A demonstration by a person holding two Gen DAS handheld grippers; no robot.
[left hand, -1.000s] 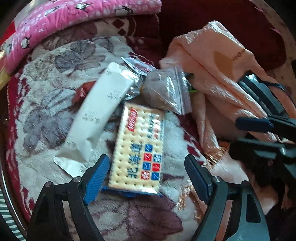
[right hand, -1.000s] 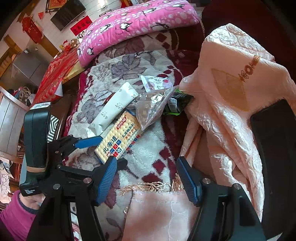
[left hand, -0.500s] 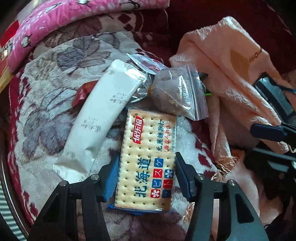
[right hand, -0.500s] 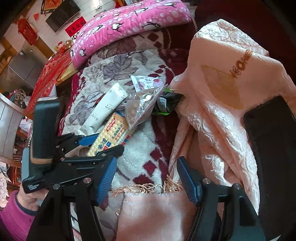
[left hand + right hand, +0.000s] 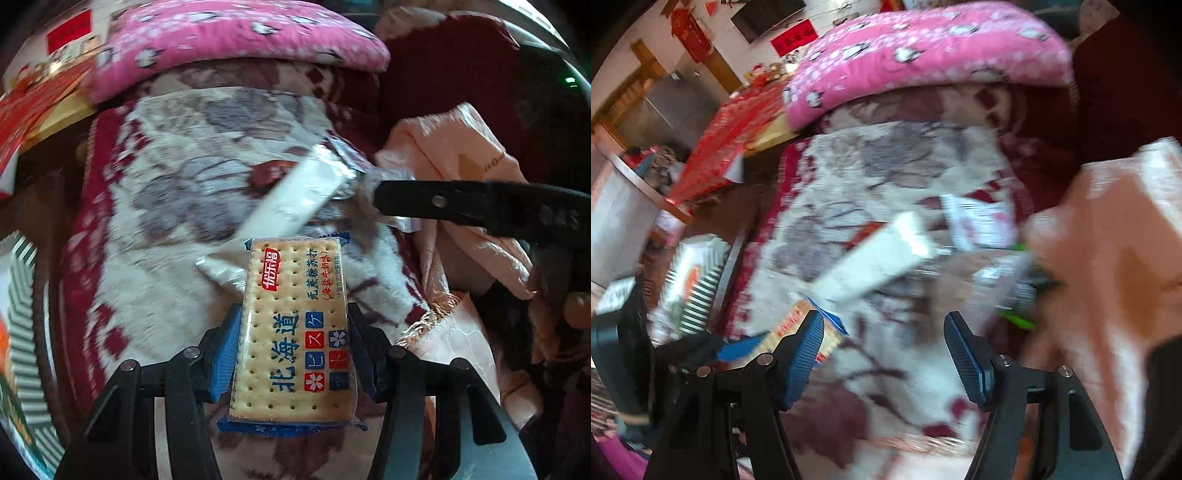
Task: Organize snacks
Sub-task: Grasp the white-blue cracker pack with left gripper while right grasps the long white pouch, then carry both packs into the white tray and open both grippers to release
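My left gripper [image 5: 293, 347] is shut on a cracker packet [image 5: 295, 332] with blue edges and Chinese print, held above the floral blanket [image 5: 177, 206]. A long white snack packet [image 5: 295, 199] lies on the blanket just beyond it. My right gripper [image 5: 884, 354] is open and empty over the blanket; its black finger [image 5: 480, 205] crosses the left wrist view at right. In the blurred right wrist view the white packet [image 5: 875, 258], a small white and red packet [image 5: 979, 221], a clear bag with green trim [image 5: 1015, 291] and the cracker packet [image 5: 798, 332] at lower left show.
A pink penguin-print pillow [image 5: 240, 40] lies at the back of the blanket. A peach cloth [image 5: 461, 166] is bunched at right, also in the right wrist view [image 5: 1108, 240]. A red-covered table [image 5: 720, 147] and a striped box [image 5: 698, 280] stand to the left.
My left gripper has lifted the cracker packet off the blanket and drawn it back. My right gripper has swung forward and left toward the snack pile; both views are motion blurred.
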